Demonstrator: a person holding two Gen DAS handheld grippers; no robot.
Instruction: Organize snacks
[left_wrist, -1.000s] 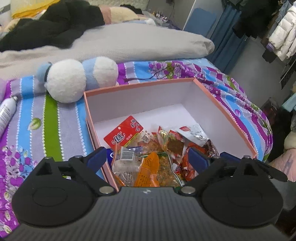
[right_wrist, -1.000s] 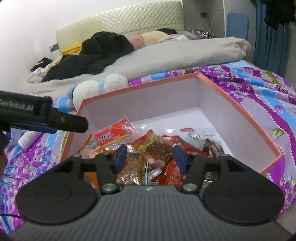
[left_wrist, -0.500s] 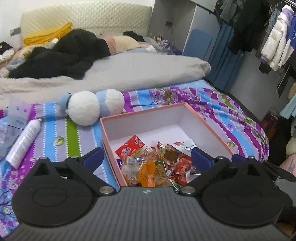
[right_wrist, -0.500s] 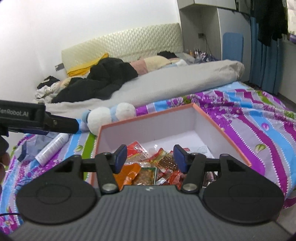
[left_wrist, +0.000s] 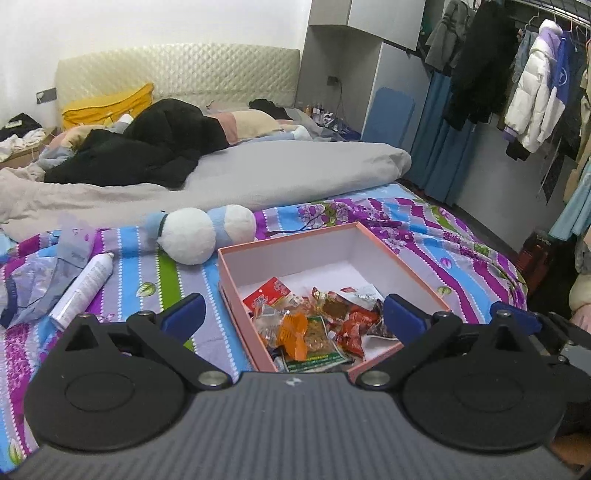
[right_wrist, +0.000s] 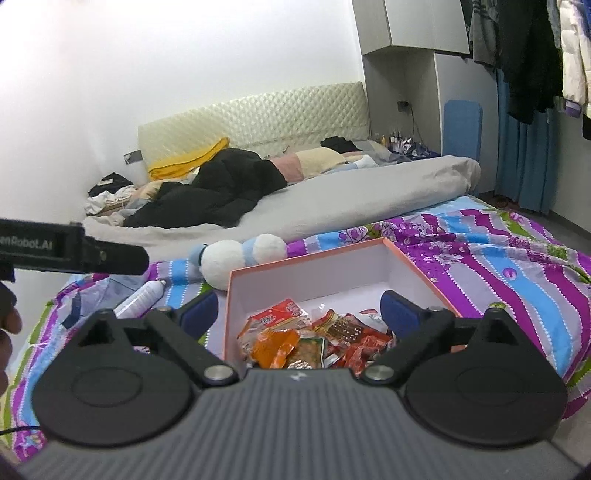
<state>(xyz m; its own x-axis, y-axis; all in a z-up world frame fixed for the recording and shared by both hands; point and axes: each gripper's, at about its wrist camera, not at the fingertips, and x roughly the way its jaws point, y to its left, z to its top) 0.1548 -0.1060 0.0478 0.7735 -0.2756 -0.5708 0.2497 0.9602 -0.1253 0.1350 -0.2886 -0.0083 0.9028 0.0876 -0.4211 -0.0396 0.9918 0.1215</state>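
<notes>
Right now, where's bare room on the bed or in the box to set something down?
Free: the far half of the box behind the snacks; the striped sheet between the bottle and box; the sheet right of the box. Crowded: the box's near half, and around the plush toy.

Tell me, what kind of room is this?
It looks like a bedroom. There is a bed with a padded headboard, a gray blanket and a stuffed toy on it, and coats hang on a rail at the side.
</notes>
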